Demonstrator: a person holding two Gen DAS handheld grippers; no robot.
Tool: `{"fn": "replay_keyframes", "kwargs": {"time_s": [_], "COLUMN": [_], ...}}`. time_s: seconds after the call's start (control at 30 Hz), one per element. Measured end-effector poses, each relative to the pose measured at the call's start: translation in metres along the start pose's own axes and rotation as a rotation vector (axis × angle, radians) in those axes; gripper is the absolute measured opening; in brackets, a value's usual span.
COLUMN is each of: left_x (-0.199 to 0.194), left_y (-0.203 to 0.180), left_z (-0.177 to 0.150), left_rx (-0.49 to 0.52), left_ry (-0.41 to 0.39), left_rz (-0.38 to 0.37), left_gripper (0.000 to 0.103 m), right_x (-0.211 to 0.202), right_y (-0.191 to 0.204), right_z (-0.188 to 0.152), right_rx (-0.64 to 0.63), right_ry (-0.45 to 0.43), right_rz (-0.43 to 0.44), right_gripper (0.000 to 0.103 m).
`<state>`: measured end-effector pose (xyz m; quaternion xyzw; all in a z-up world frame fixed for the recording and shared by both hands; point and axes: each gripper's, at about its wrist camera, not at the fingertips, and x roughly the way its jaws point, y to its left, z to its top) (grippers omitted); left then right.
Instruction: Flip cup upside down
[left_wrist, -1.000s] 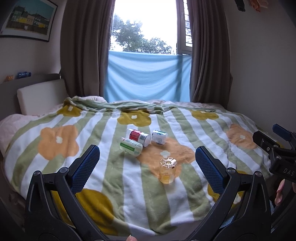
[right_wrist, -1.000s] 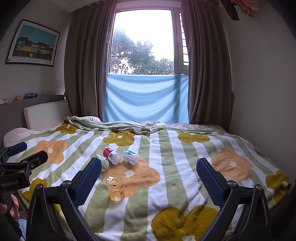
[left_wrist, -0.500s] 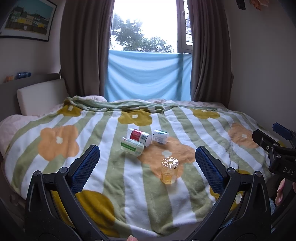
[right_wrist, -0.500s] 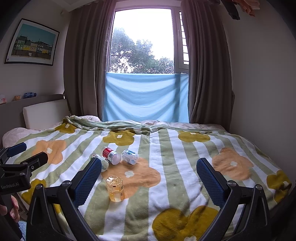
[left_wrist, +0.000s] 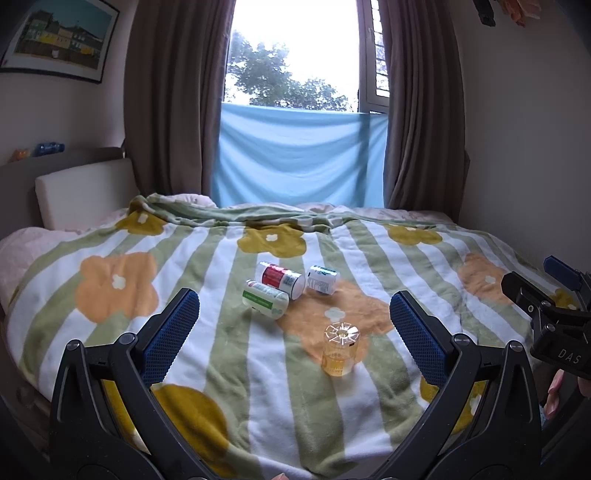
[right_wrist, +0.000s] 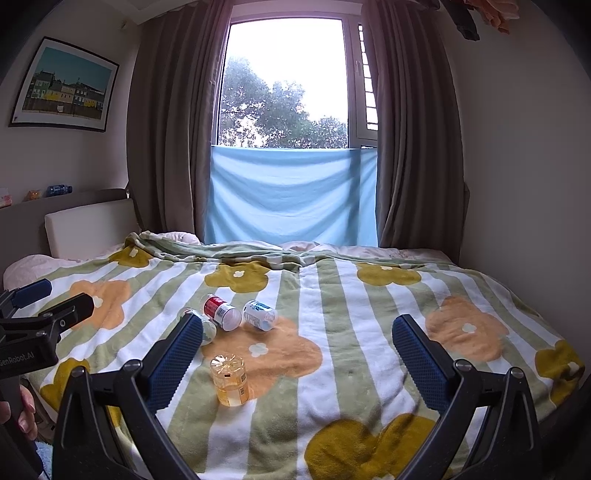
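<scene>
Cup (left_wrist: 340, 349) stands on the blanket (left_wrist: 229, 354), on the near edge of the orange flower print (left_wrist: 334, 314). Long axis vertical. The radial-spoke end faces up; can't tell for sure if that's base or mouth, looks like the base. Clear amber plastic, nothing touching it.

Relative to the cup: three small bottles lie on their sides just beyond it, red-label bottle (left_wrist: 281, 279), green-label bottle (left_wrist: 266, 298), blue-label bottle (left_wrist: 323, 280).

Left gripper (left_wrist: 294, 334) spread wide, empty, held short of the cup. Right gripper (right_wrist: 297, 354) also spread wide, empty, cup left of its centreline near the left finger.
</scene>
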<state>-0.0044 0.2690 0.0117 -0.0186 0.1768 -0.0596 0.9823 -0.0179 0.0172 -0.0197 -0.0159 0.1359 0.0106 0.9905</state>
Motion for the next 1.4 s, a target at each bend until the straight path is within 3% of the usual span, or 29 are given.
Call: {"fn": "replay_keyframes", "kwargs": {"time_s": [0.87,1.1,1.4], "left_x": [0.008,0.001,-0.001], "left_y": [-0.007,-0.012,-0.010], "left_z": [0.012,0.017,0.022], "left_rx": [0.028,0.042,0.021], "left_ry": [-0.033,-0.090,-0.107], "left_rz": [0.012,0.079,0.058], "left_gripper": [0.103,0.103,0.103], "right_x": [0.006,0.009,0.010], "right_y": [0.001,0.000,0.000], "right_z": [0.004,0.010,0.011], "right_rx": [-0.002,-0.004,-0.003], "right_ry": [-0.001,-0.010,-0.016], "right_rz": [-0.011,-0.018,-0.023], "right_gripper": [0.102,0.102,0.102]}}
